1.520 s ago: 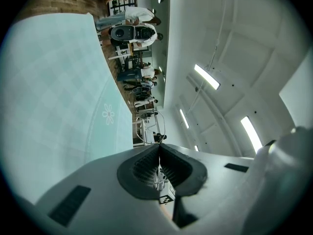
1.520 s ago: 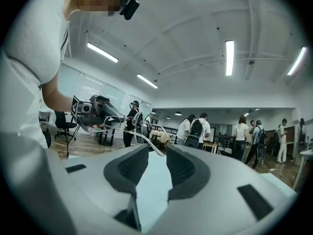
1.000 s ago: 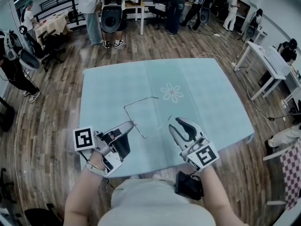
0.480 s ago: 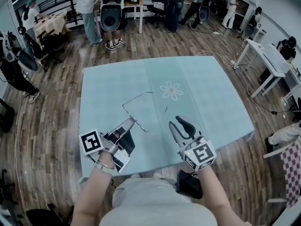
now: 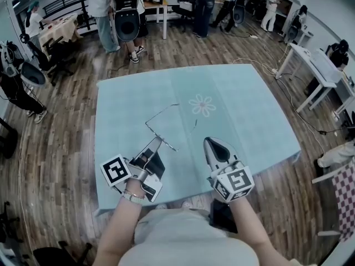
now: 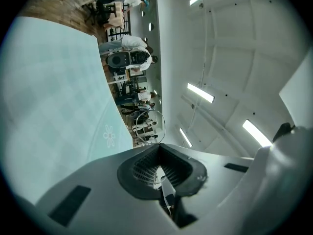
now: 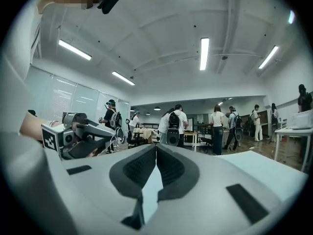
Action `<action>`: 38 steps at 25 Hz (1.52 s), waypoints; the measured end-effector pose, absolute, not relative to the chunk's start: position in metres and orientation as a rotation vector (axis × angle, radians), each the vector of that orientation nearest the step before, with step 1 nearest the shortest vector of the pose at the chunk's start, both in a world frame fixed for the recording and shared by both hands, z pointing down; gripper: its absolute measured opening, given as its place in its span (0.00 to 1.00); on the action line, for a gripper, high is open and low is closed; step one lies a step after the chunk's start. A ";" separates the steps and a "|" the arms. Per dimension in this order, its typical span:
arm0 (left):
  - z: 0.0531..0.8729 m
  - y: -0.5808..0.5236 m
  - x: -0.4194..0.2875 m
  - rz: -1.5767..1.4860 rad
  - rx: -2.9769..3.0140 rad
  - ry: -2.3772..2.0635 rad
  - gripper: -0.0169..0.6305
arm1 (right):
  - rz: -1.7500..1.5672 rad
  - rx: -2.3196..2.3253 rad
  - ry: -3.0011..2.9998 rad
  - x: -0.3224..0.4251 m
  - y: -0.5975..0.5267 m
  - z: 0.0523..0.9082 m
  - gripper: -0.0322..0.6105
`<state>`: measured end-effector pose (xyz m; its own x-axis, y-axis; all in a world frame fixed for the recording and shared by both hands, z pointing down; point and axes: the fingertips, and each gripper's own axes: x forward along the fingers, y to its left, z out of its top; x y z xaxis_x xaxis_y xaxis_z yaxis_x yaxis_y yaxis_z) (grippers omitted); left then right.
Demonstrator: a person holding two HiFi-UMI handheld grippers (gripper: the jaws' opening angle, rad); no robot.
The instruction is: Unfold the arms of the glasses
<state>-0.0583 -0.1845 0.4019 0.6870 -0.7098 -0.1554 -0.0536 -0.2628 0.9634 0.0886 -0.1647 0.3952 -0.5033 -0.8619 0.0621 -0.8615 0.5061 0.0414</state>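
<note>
1. Our left gripper [image 5: 157, 142] is pinching the thin wire-framed metal glasses [image 5: 162, 113] at their front.
2. The glasses reach toward 12 o'clock from its tips, over the light blue tablecloth [image 5: 244, 110].
3. Our right gripper [image 5: 208, 144], at 3 o'clock of the left one, has just closed its jaws together, with nothing between them.

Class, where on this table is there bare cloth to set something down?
Bare: the tablecloth right of the flower print out to the far right corner, and the left strip beyond the glasses. Crowded: the near edge, where the left gripper holds the glasses beside the right gripper, whose jaws have just closed on nothing.
</note>
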 end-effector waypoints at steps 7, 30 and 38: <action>0.405 -0.181 -0.057 -0.753 1.746 -0.641 0.04 | 0.028 1.516 -2.657 0.079 -0.163 0.392 0.06; 0.399 -0.188 -0.055 -1.015 1.727 -0.766 0.04 | 0.110 1.602 -2.619 0.061 -0.158 0.390 0.06; 0.406 -0.182 -0.057 -1.122 1.649 -0.778 0.04 | 0.075 1.620 -2.611 0.061 -0.153 0.391 0.06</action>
<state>-0.0575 -0.1816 0.4059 0.3734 -0.8723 -0.3157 0.0100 -0.3365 0.9416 0.0613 -0.1534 0.3913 -0.4426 -0.8928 0.0836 -0.8962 0.4437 -0.0055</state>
